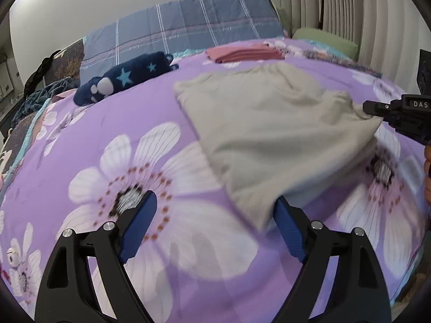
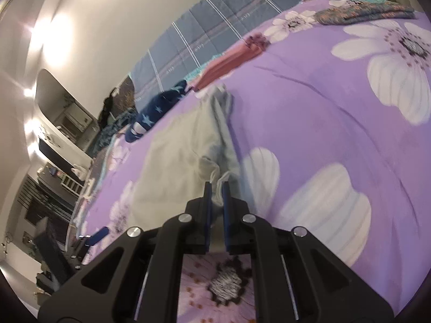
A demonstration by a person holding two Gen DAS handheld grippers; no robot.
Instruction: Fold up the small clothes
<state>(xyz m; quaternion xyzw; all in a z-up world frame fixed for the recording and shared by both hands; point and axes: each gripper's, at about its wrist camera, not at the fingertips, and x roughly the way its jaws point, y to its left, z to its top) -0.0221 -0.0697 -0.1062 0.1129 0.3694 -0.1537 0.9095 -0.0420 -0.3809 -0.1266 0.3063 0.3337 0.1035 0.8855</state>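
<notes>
A pale grey-beige garment (image 1: pixel 272 132) lies partly folded on the purple flowered bedspread (image 1: pixel 161 123). My left gripper (image 1: pixel 215 210) hovers over the bedspread, its blue pads wide open, the garment's near corner just by the right pad and nothing between them. My right gripper (image 1: pixel 374 109) enters from the right and pinches the garment's right edge. In the right wrist view the right gripper (image 2: pixel 215 191) is shut on a bunched edge of the pale garment (image 2: pixel 175 161), which stretches away ahead of it.
A folded pink garment (image 1: pixel 242 52) and a patterned folded item (image 2: pixel 363 12) lie at the far side of the bed. A navy star-print soft item (image 1: pixel 126 78) rests near the blue checked pillow (image 1: pixel 183 35). A green cushion (image 1: pixel 326 40) sits at the back right.
</notes>
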